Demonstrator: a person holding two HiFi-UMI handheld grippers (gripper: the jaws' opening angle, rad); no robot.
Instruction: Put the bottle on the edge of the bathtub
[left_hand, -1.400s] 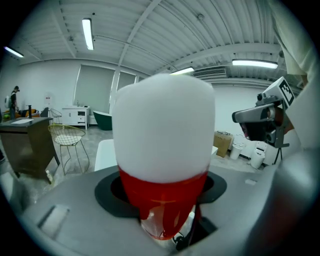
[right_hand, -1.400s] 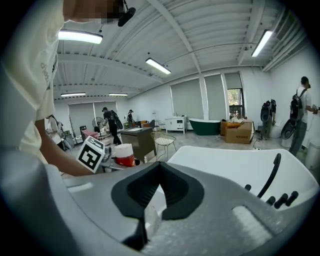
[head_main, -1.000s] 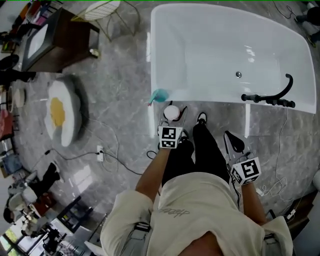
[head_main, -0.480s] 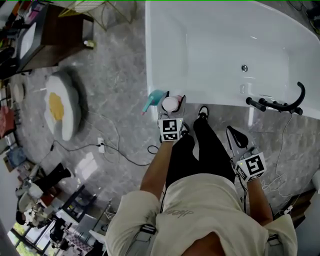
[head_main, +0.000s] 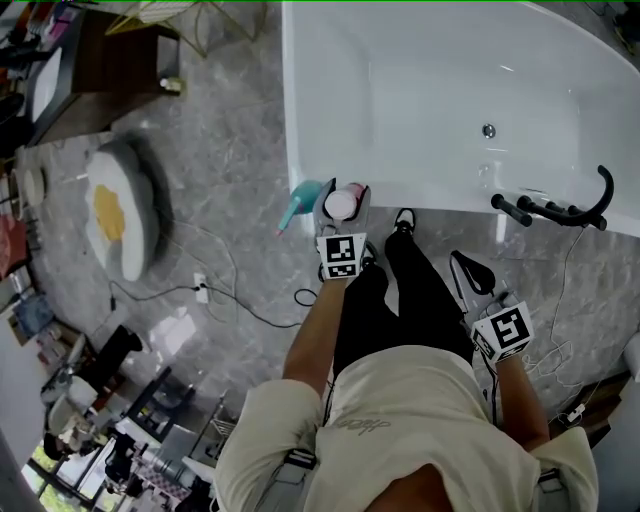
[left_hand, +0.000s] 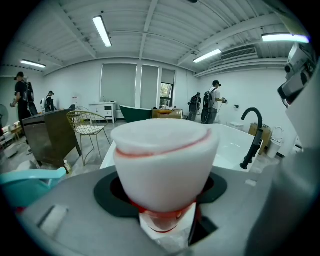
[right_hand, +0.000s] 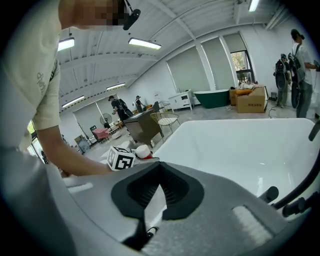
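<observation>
The jaws of the left gripper (head_main: 342, 203) are clamped on the bottle (left_hand: 165, 162), which has a red body and a white cap and is held upright. The jaws of the right gripper (right_hand: 159, 192) are closed together with nothing between them. The bottle is at the near rim of the white bathtub (head_main: 420, 198), close to its left corner. Contact with the rim cannot be determined. A teal object (head_main: 297, 207) lies just beside it.

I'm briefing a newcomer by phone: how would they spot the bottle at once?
Find the big white bathtub; at its near-left corner the left gripper holds the bottle. It has a red body under a wide white cap, unlike the teal object just left of it.
</observation>
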